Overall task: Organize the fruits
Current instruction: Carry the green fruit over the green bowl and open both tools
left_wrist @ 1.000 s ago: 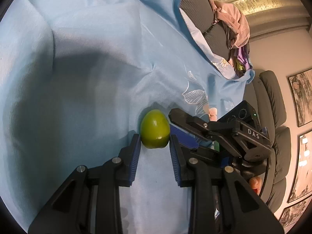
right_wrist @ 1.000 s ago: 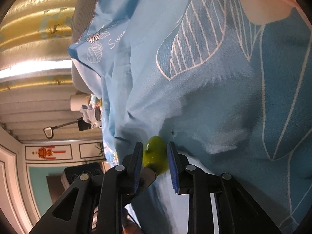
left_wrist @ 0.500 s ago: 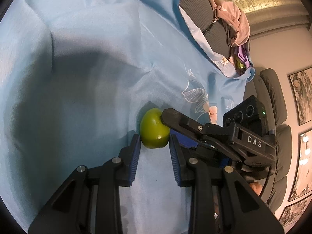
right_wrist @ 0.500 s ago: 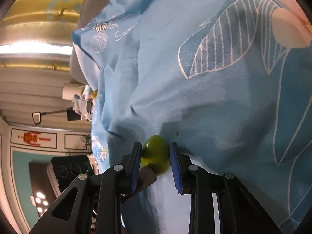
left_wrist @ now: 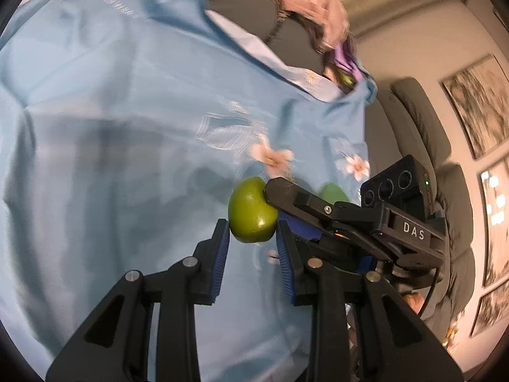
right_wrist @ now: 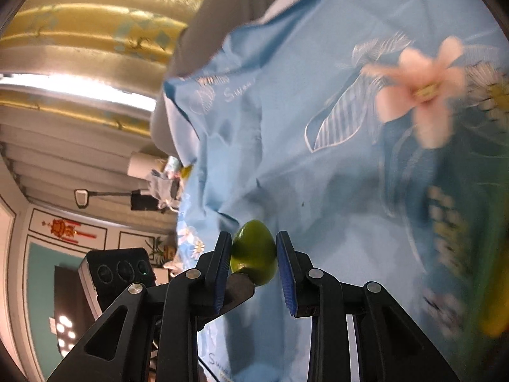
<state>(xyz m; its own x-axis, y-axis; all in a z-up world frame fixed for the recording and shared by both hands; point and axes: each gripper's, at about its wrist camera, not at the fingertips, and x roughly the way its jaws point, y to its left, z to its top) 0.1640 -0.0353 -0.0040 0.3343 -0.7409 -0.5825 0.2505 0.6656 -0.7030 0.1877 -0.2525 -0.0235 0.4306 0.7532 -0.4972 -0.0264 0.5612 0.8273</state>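
We grip the green fruit (right_wrist: pixel 253 252) between both blue pads of our right gripper (right_wrist: pixel 253 254), above the blue floral cloth (left_wrist: pixel 111 127). Our left gripper (left_wrist: pixel 253 238) holds its fingers parted around the same fruit, whether touching we cannot tell.

Opposed close wrist views, shared green fruit (left_wrist: pixel 252 210)

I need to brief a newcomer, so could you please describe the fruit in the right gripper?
On the light blue flower-printed cloth, find the right gripper. The smooth round green fruit sits between its blue pads. Unlike the printed pink flower, it is solid and glossy.
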